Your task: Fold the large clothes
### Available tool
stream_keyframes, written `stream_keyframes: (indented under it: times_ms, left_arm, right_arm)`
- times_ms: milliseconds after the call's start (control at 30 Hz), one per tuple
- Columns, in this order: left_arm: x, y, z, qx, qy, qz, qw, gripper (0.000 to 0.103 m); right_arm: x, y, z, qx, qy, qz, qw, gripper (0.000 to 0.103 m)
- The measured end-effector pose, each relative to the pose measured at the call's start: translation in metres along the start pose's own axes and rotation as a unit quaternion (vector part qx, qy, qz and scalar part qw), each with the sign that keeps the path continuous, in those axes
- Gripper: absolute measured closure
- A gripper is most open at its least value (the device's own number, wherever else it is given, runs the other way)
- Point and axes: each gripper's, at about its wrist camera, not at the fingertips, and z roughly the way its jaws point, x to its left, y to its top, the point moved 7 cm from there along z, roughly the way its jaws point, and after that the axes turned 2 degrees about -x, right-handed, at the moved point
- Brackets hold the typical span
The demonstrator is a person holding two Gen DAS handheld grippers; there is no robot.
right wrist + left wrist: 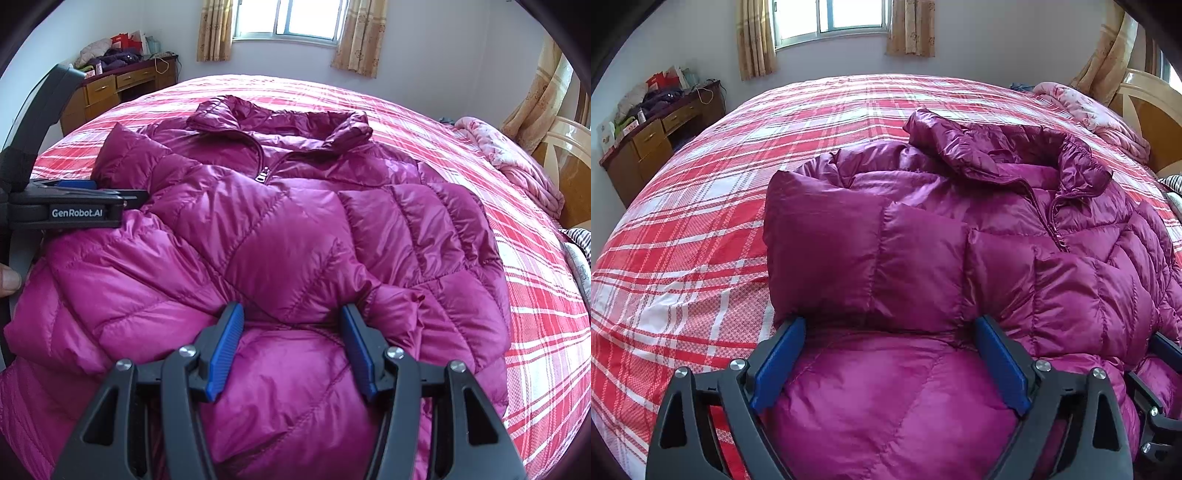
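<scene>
A magenta puffer jacket [960, 251] lies front up on the red plaid bed [701, 229], zipped, with its collar [280, 122] towards the window. One sleeve [827, 251] is folded across its chest. My left gripper [889, 321] rests low on the jacket. Its jaws are spreading wide, with puffy fabric bulging between the blue pads but not pinched. My right gripper [291, 308] stands half open over the jacket's lower part [295, 369], just behind a sleeve cuff [406, 295], with smooth fabric between its pads. In the right wrist view the left gripper [140, 197] lies on the jacket's left side.
A cluttered wooden desk [653, 140] stands at the back left by the wall. A pink quilt [517, 166] and a wooden headboard [1156, 122] close off the right side, near a striped cloth [580, 236]. A person's thumb [9, 282] shows at the left edge.
</scene>
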Motion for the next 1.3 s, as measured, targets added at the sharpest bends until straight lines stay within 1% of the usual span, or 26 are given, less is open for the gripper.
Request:
stream_keyframes:
  times_ms: [100,200,267,300,400,467,533,600,667,733,867,967,1033,1100,1233,1300]
  left_arm:
    - [0.0,0.0,-0.001,0.0,-0.001,-0.001,1.0,0.009]
    - [0.0,0.001,-0.007,0.007,0.002,0.011,0.9999,0.009]
    - [0.001,0.001,-0.019,0.004,0.001,0.012,0.9999,0.009]
    - [0.002,0.001,-0.027,0.0,-0.006,0.011,0.9999,0.009]
    - [0.006,0.011,-0.051,-0.026,-0.017,0.018,0.9994,0.009]
    - [0.011,0.025,-0.067,-0.054,-0.019,0.019,0.9982,0.009]
    - [0.017,0.041,-0.078,-0.075,-0.024,0.008,0.9969,0.009]
    - [0.018,0.061,-0.081,-0.086,-0.036,-0.004,0.9957,0.009]
    - [0.015,0.081,-0.074,-0.087,-0.046,-0.006,0.9951,0.009]
    - [0.012,0.1,-0.063,-0.088,-0.05,-0.009,0.9948,0.009]
    - [0.004,0.129,-0.026,-0.058,-0.065,-0.029,0.9958,0.009]
    - [-0.004,0.147,-0.001,-0.046,-0.073,-0.028,0.9958,0.009]
    - [-0.009,0.156,0.014,-0.044,-0.072,-0.021,0.9962,0.009]
    - [-0.015,0.161,0.032,-0.032,-0.074,-0.012,0.9967,0.009]
    - [-0.022,0.164,0.061,-0.017,-0.05,0.01,0.9985,0.009]
    - [-0.025,0.166,0.068,-0.017,-0.05,0.016,0.9985,0.01]
  right_arm:
    - [-0.001,0.0,0.0,0.001,0.006,0.004,1.0,0.045]
    - [-0.001,0.001,0.0,0.003,0.013,0.005,1.0,0.044]
    - [0.0,0.002,-0.002,0.005,0.016,-0.011,1.0,0.043]
    - [0.001,0.003,-0.005,0.005,0.015,-0.027,1.0,0.042]
    - [0.001,0.006,-0.014,0.008,0.027,-0.046,0.999,0.034]
    - [-0.002,0.013,-0.023,0.0,0.045,-0.043,0.998,0.023]
    - [-0.007,0.025,-0.032,-0.016,0.049,-0.04,0.998,0.02]
    - [-0.014,0.042,-0.035,-0.022,0.057,-0.037,0.997,0.018]
    - [-0.021,0.06,-0.029,-0.02,0.064,-0.028,0.997,0.017]
    - [-0.035,0.081,-0.019,-0.021,0.063,-0.014,0.998,0.017]
    - [-0.067,0.13,0.011,-0.018,0.062,0.033,0.997,0.016]
    - [-0.089,0.159,0.037,-0.011,0.064,0.068,0.996,0.016]
    - [-0.097,0.17,0.052,-0.003,0.062,0.076,0.995,0.016]
    - [-0.102,0.179,0.072,0.013,0.053,0.072,0.996,0.016]
    - [-0.106,0.189,0.104,0.038,0.049,0.06,0.996,0.016]
    - [-0.103,0.19,0.117,0.052,0.043,0.039,0.997,0.018]
